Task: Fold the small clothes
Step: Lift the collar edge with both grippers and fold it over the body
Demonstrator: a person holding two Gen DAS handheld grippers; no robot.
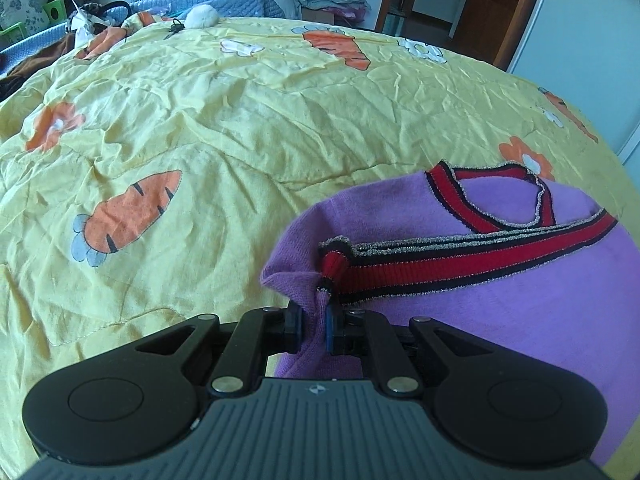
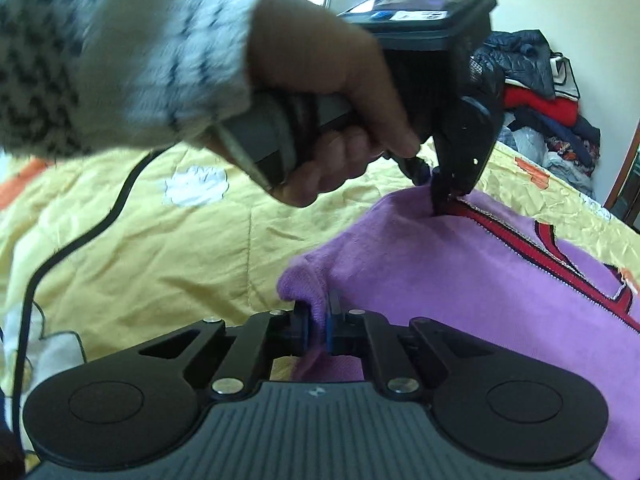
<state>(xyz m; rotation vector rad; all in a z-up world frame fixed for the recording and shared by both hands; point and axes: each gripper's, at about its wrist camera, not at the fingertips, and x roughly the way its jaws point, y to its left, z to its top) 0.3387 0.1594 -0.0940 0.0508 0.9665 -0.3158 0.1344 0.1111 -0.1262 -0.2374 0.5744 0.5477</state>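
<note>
Purple sweater [image 1: 500,320] (on yellow quilt [image 1: 200,140]) sits pinched in both hand-held grippers, left [image 1: 314,326] and right [image 2: 319,326].

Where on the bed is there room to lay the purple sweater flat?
The yellow quilt lies bare left of the purple sweater, between it and the far clutter. Crowded spots: the far edge with keys and clothes, and where both grippers pinch the sweater.
</note>
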